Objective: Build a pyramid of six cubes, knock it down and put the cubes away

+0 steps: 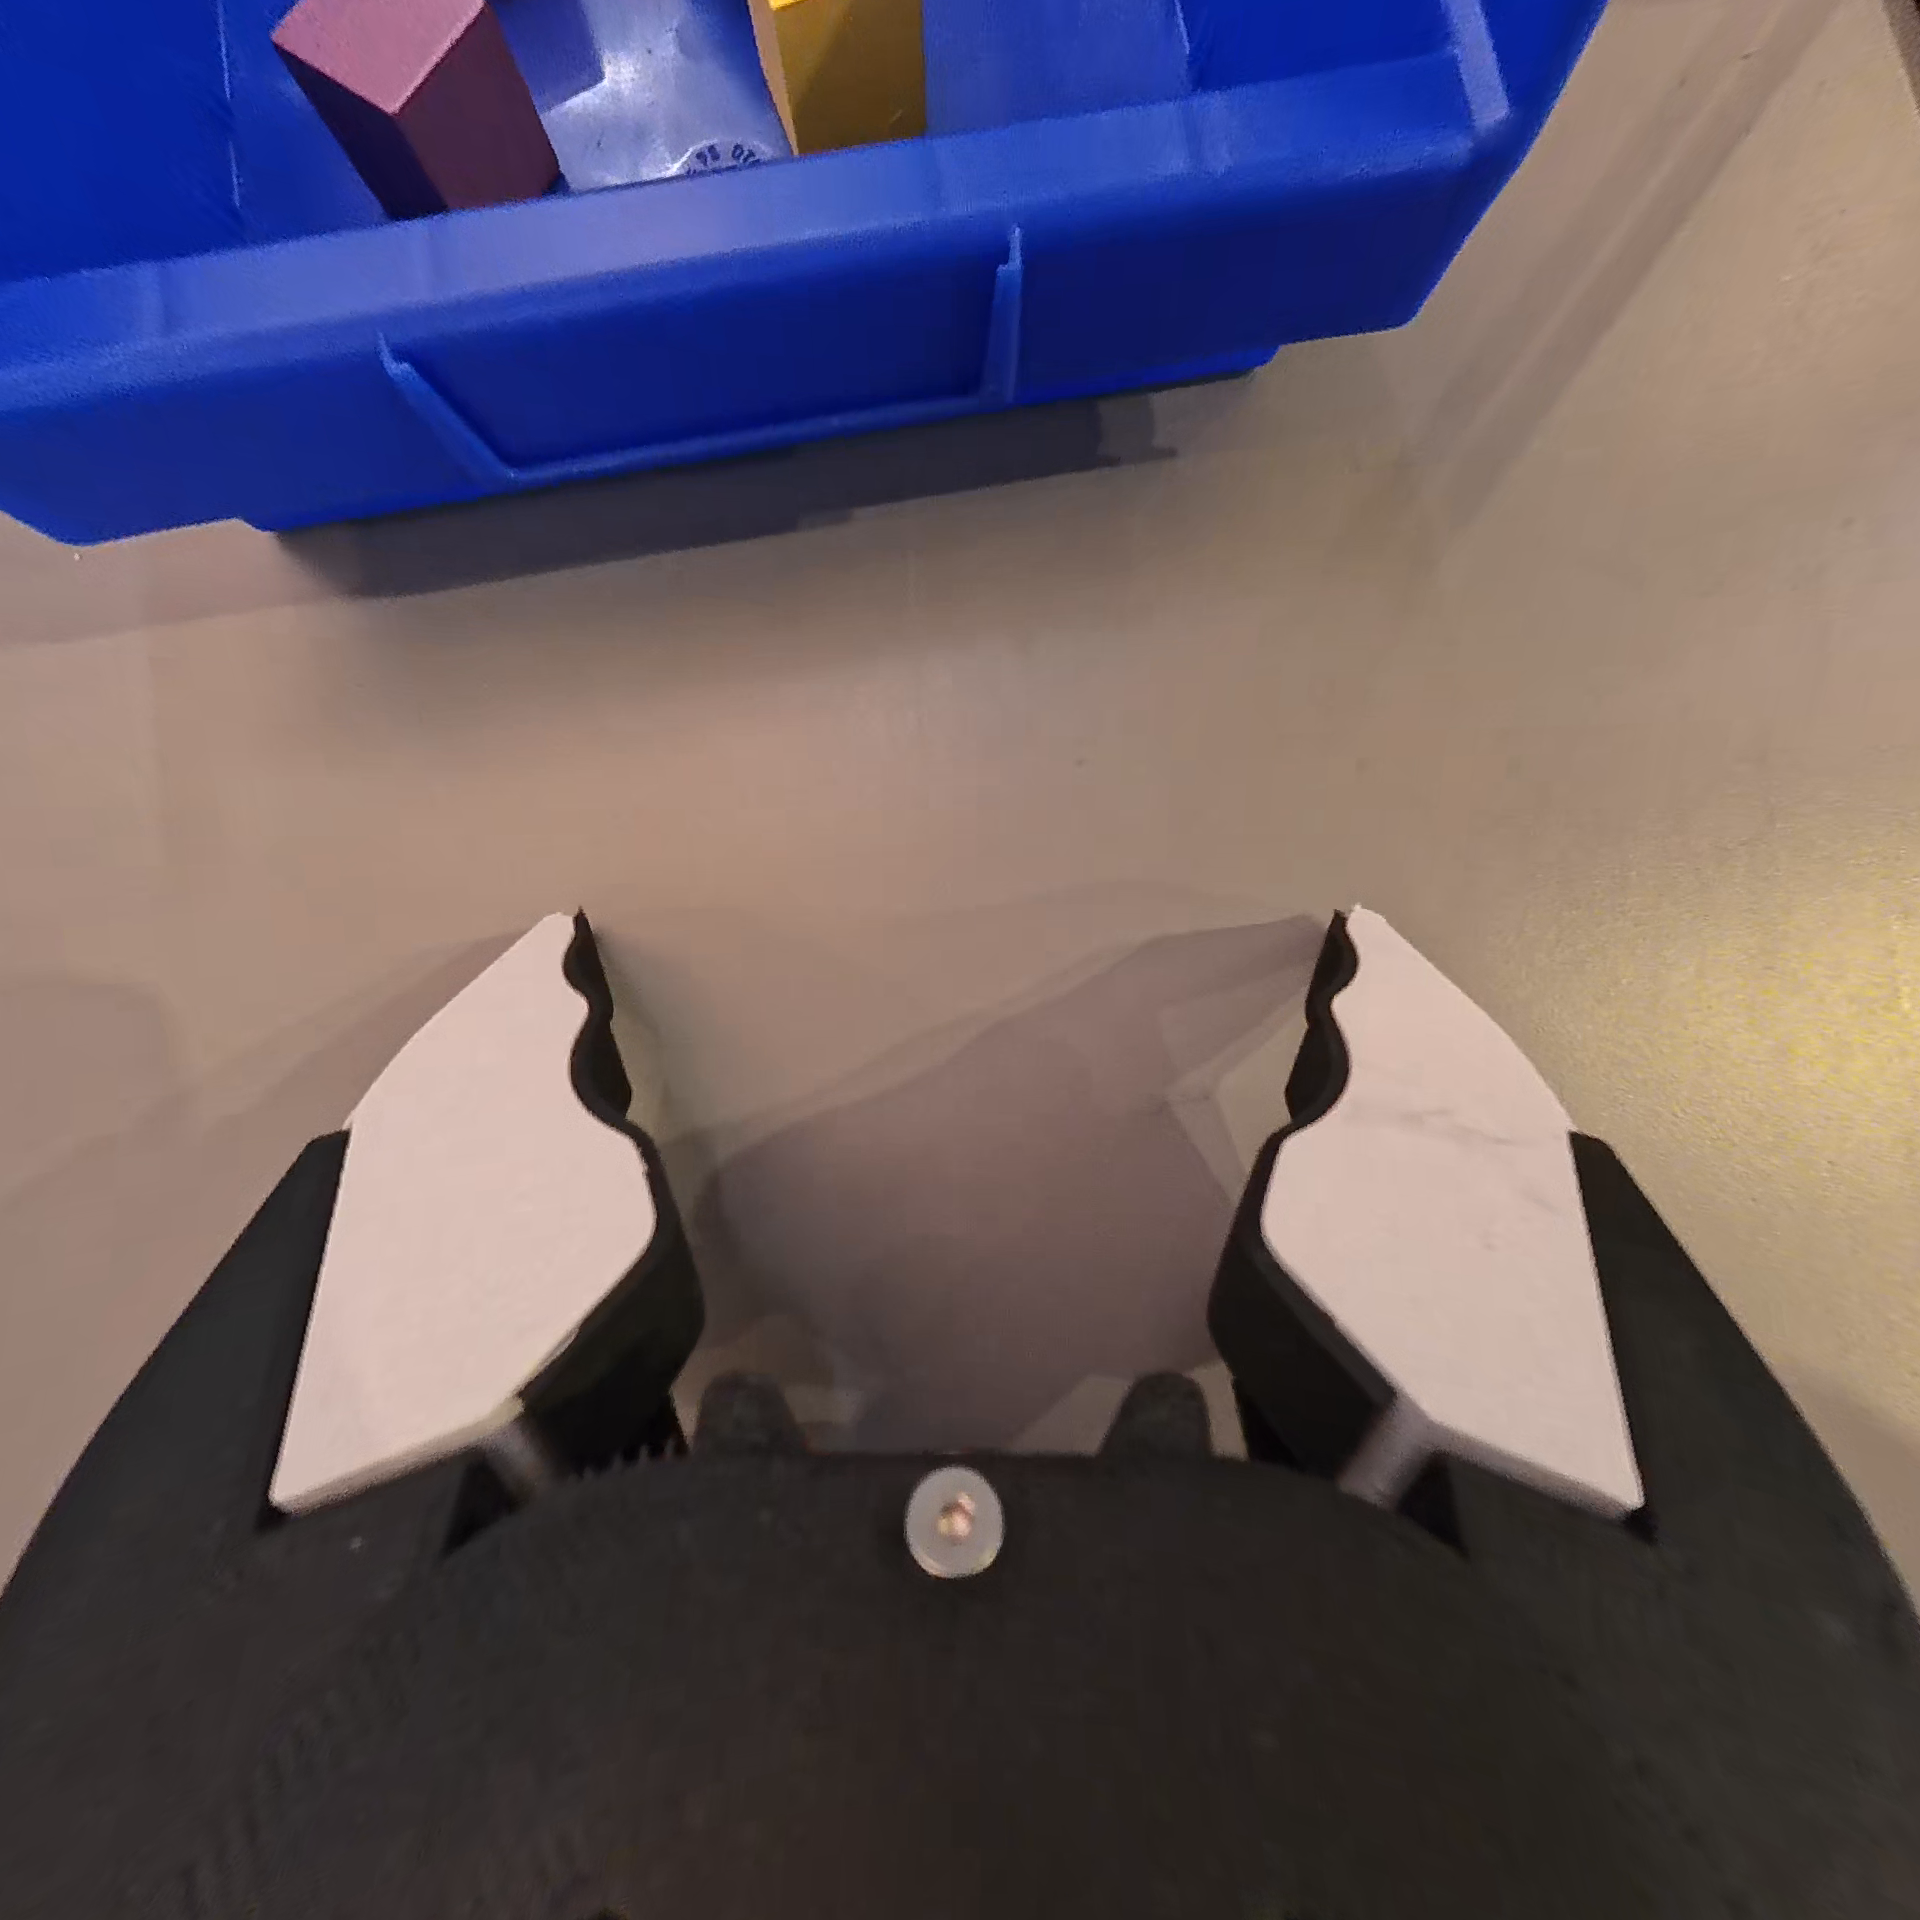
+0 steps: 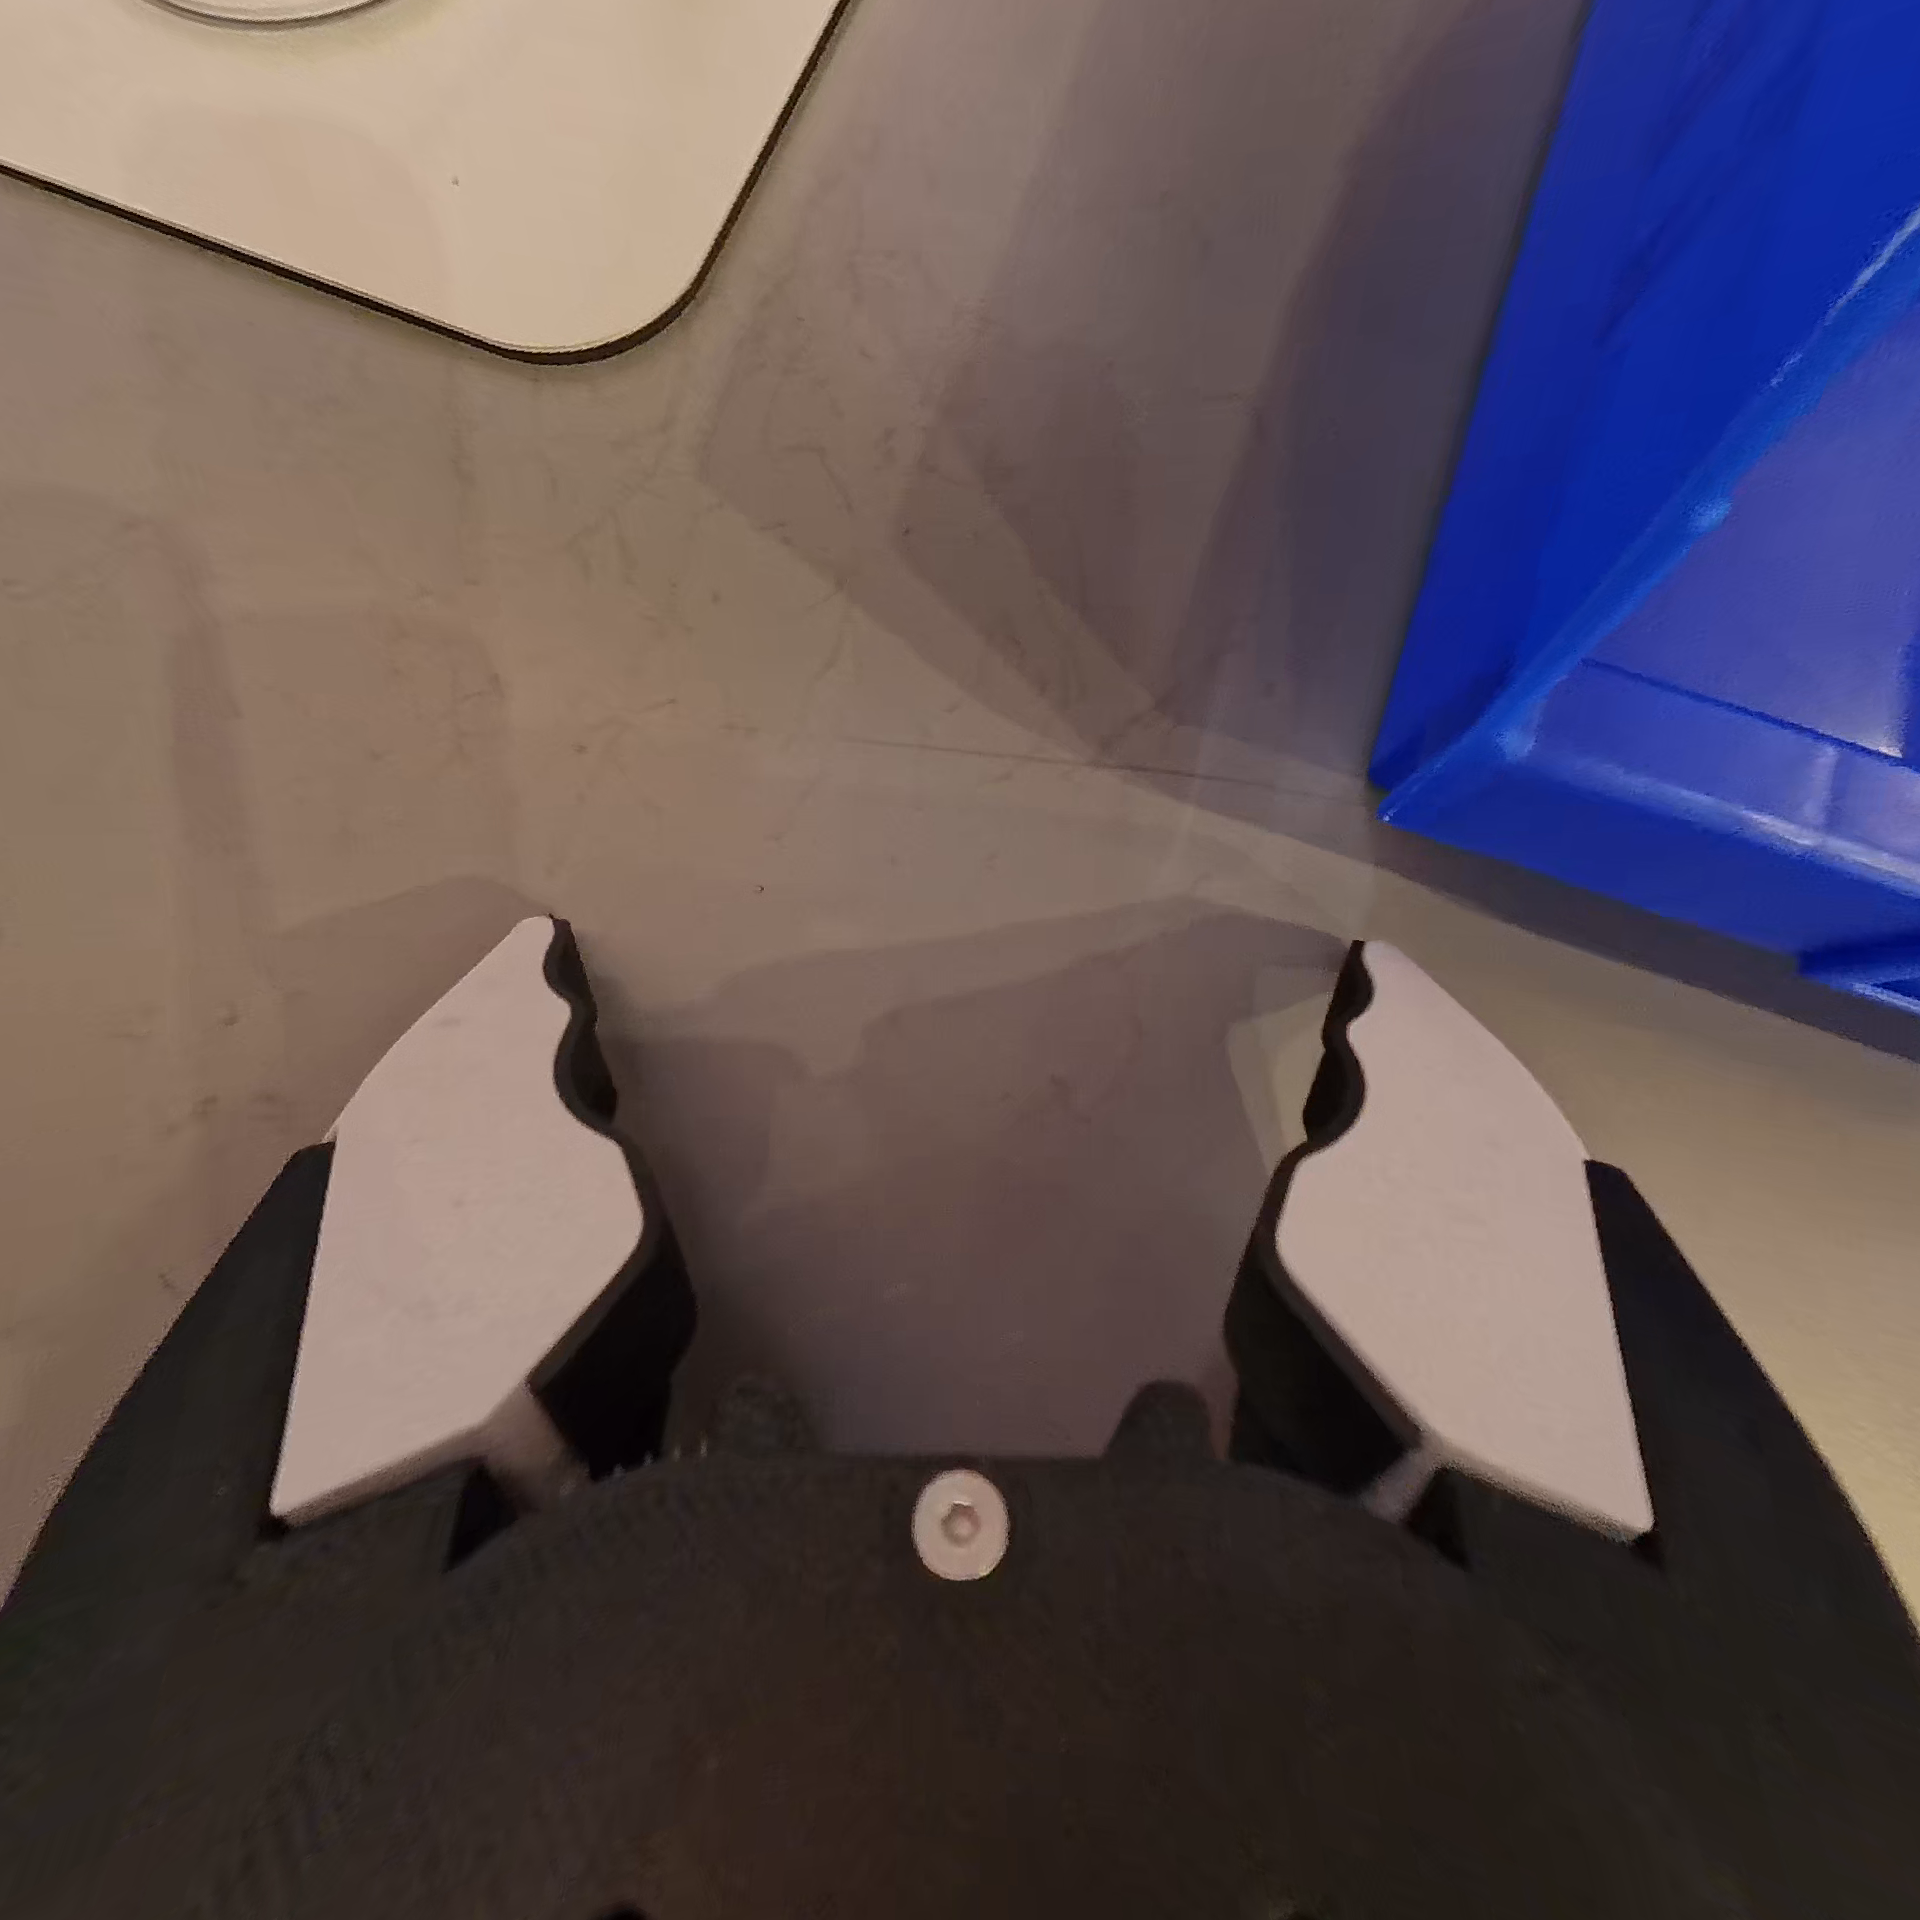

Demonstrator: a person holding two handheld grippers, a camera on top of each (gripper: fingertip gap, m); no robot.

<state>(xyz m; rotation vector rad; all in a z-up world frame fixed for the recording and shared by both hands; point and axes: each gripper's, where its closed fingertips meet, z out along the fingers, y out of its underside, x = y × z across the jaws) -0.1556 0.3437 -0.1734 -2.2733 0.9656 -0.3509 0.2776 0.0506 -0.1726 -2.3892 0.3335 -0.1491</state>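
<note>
Left tongs (image 1: pixel 961 920) and right tongs (image 2: pixel 951 930) both wide apart, bare; purple cube (image 1: pixel 416 99) beyond in blue bin (image 1: pixel 727 343).

Both of the 2 views look steeply down along their own fingers at a grey tabletop (image 1: pixel 935 748), from close above it. The left wrist view faces a blue bin (image 1: pixel 727 343) at 12 o'clock, near. The right wrist view has the same blue bin (image 2: pixel 1662 520) at 2 o'clock and a white board (image 2: pixel 436 166) at 11 o'clock. The views share the bin and the tabletop.
</note>
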